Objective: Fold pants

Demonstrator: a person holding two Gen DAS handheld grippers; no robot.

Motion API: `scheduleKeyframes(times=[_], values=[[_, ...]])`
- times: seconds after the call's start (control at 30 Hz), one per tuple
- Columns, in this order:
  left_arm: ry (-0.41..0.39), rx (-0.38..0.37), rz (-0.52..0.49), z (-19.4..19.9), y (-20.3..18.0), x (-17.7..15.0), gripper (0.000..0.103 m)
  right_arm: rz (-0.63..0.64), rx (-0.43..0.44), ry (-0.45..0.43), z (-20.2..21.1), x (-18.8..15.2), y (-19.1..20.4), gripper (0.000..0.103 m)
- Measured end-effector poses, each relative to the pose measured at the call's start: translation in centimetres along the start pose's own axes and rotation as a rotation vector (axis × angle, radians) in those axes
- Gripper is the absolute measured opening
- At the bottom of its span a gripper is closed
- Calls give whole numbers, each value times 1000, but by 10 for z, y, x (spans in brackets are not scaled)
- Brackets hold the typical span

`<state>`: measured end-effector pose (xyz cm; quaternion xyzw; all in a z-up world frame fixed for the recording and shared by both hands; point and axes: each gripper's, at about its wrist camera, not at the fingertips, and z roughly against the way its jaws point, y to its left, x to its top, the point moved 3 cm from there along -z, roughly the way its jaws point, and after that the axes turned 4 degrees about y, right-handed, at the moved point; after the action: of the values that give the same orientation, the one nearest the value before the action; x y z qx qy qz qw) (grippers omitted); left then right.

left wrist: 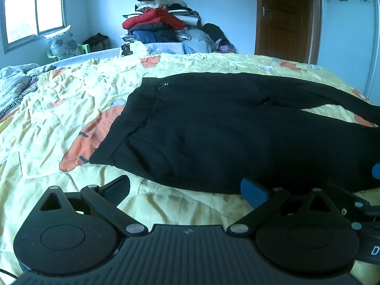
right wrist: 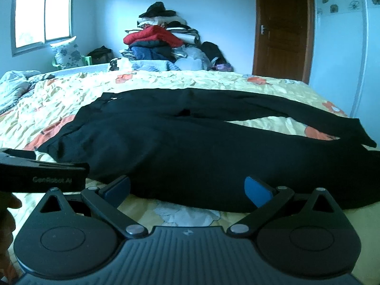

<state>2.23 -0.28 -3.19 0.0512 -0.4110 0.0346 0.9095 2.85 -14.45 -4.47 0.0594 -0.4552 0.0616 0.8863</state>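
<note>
Basically nothing's folded yet, the black pants (right wrist: 190, 147) are just lying flat and spread out across the yellow bedspread (left wrist: 59, 118), legs apart, waist off to the left, while the left claw (left wrist: 185, 190) and right claw (right wrist: 187, 187) both sit wide and empty near the closest edge.

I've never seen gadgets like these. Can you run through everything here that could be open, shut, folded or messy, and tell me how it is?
Black fabric pants: spread flat, unfolded, legs apart.
Left gripper: open, empty.
Right gripper: open, empty.
Yellow flowered bedspread: wrinkled.
Brown wooden door: shut.
Window: looks shut.
Heap of clothes: piled up untidily.
</note>
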Motion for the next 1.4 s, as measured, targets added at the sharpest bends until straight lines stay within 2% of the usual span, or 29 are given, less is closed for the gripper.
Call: scheduleKeyframes(times=[0.2,0.33,0.67,0.77,0.83,0.97,1.13,1.4], values=[[2,3,1,0,0,0,101,21,23,-8,2,0,4,103],[1,4,-2,-1,1,0,101,26,1,-14,2,0,5,103],[5,-3,-4,-2,1,-1,101,10,9,4,0,0,2,103],[4,-10,-10,-2,1,0,101,39,19,-3,0,2,4,103],[-11,-13,-11,-1,2,2,101,74,44,-49,2,11,5,103],[-60,11,-3,-1,11,12,101,159,130,-207,5,47,1,103],[-64,46,27,-15,25,27,101,302,179,-72,-44,94,4,103],[-18,72,71,-55,42,46,101,394,270,34,-141,149,1,103]])
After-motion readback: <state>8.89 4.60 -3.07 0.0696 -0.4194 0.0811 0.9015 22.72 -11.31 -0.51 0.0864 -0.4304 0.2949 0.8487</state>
